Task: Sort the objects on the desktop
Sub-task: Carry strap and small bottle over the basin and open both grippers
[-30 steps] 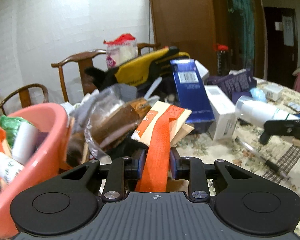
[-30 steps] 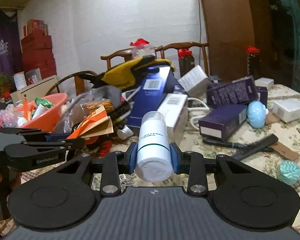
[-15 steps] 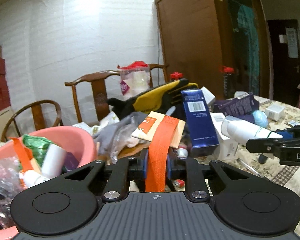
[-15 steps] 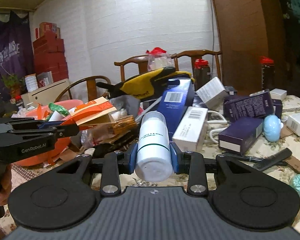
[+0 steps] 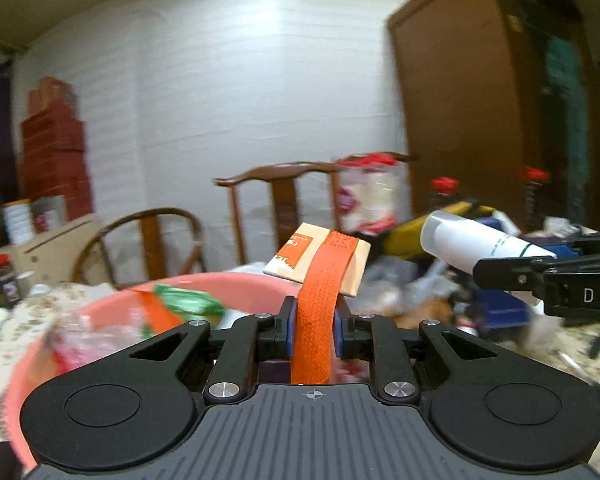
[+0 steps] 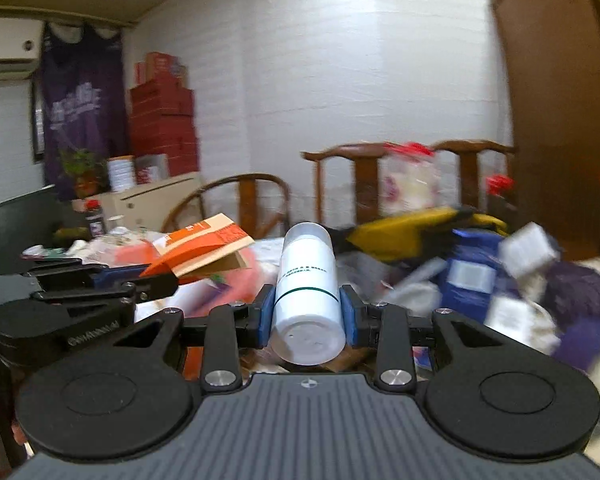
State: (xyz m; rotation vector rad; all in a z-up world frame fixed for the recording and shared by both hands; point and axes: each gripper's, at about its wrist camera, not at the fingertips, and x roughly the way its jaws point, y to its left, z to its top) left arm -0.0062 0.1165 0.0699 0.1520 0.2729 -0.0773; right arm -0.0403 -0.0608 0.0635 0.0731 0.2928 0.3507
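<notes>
The orange-strapped paper packet (image 5: pixel 320 258) is clenched in the left gripper (image 5: pixel 314 330), raised just above the near rim of the pink basin (image 5: pixel 256 284). To its right, the right gripper (image 6: pixel 308 316) clamps a white bottle (image 6: pixel 306 280). This looks like the carry-to-bin step: next, each item needs positioning over the basin before the fingers part.

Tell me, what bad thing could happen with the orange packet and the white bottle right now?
The left gripper pinches only the orange strap, so the packet may swing or slip short of the pink basin. The white bottle sticks out far in front of the right gripper, close to the packet, so the two might bump.
</notes>
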